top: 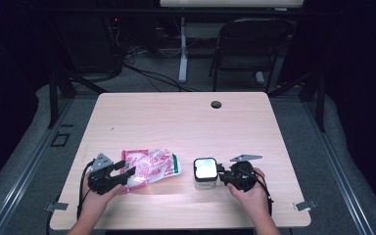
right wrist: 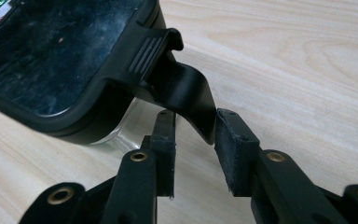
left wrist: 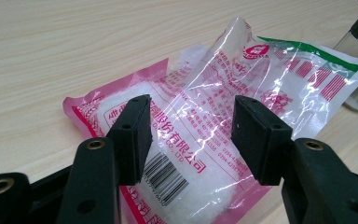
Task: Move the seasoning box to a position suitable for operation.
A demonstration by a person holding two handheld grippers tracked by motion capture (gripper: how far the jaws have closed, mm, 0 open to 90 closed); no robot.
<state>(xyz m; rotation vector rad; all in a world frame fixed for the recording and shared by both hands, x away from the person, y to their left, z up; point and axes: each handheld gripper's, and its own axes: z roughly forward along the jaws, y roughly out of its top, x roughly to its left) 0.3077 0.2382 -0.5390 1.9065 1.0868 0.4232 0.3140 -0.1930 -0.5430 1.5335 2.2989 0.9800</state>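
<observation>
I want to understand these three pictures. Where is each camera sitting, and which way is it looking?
High view: fixed above the person's side, looking forward and down on the table; both forearms, the left tongs and the right tongs show.
Left gripper view: rides on the left tongs, looking along the two black jaws at the pink bag.
Right gripper view: rides on the right tongs, looking at the container's latch.
Shared: the bag and the container also appear from above.

Black jaws; brass-ringed screw holes; grey plates
</observation>
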